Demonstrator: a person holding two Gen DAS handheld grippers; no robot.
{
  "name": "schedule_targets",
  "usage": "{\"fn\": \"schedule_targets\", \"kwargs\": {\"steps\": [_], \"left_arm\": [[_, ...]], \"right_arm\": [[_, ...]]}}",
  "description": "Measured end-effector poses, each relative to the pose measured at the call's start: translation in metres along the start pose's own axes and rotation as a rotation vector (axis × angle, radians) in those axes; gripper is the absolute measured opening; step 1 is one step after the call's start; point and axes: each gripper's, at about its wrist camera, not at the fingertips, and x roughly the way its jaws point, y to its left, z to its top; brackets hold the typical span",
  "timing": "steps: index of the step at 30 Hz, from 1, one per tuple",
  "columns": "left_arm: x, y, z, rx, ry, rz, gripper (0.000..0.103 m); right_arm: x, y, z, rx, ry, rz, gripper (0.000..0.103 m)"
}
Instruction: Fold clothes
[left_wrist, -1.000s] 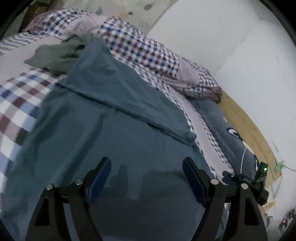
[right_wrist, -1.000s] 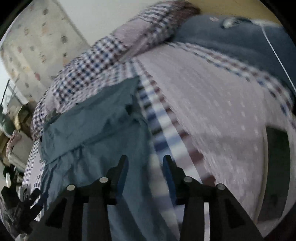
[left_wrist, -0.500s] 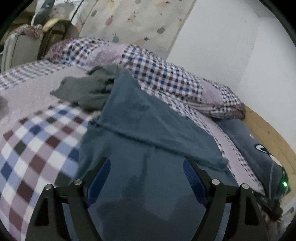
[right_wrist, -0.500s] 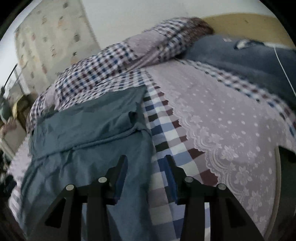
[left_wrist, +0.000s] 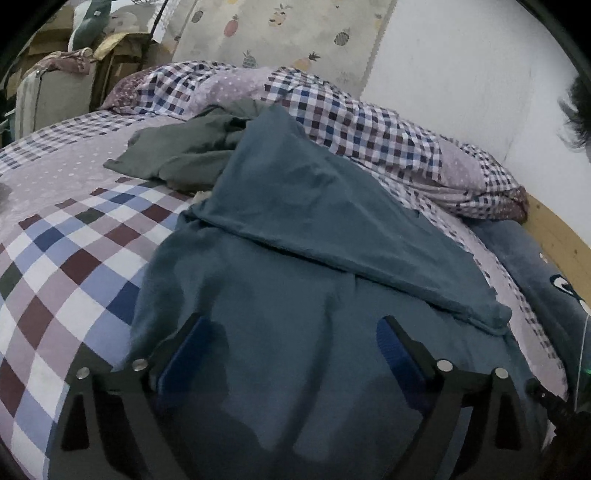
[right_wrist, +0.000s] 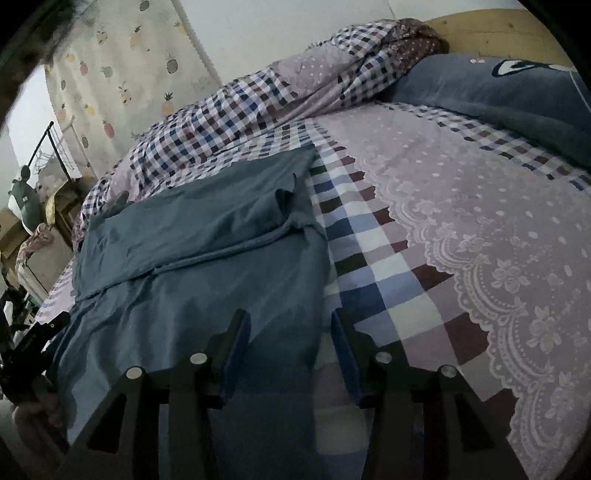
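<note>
Teal garment (left_wrist: 295, 280) spread flat on bed (left_wrist: 55, 280), far part folded over. My left gripper (left_wrist: 291, 343) over near cloth, jaws wide, opening, nothing pinched. My right gripper (right_wrist: 290, 343) over garment's right edge, jaws about half apart, opening, cloth under them, not gripped. Grey-green garment (left_wrist: 184, 155) crumpled beyond.

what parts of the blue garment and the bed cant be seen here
- Near hem of the blue garment: left wrist view, behind the opening left claw and the bottom edge.
- Its right edge: right wrist view, runs under the opening right claw.
- Green garment: partly under the blue one.
- Pillow: cut by the frame.
</note>
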Motion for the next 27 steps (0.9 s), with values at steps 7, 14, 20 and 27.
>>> {"fn": "schedule_targets", "kwargs": {"steps": [7, 14, 20, 27], "left_arm": [[0.001, 0.004, -0.003, -0.012, -0.007, -0.05, 0.101], [0.0, 0.009, -0.002, -0.036, -0.021, -0.094, 0.102], [0.001, 0.007, 0.0, -0.032, -0.012, -0.084, 0.102], [0.003, 0.007, 0.0, -0.027, -0.007, -0.077, 0.102]], "right_arm": [[0.002, -0.003, -0.003, 0.01, -0.016, 0.017, 0.049], [0.002, 0.004, -0.002, -0.015, -0.002, -0.021, 0.049], [0.005, 0.017, -0.001, -0.077, 0.027, -0.099, 0.052], [0.013, 0.031, -0.001, -0.138, 0.055, -0.197, 0.054]]}}
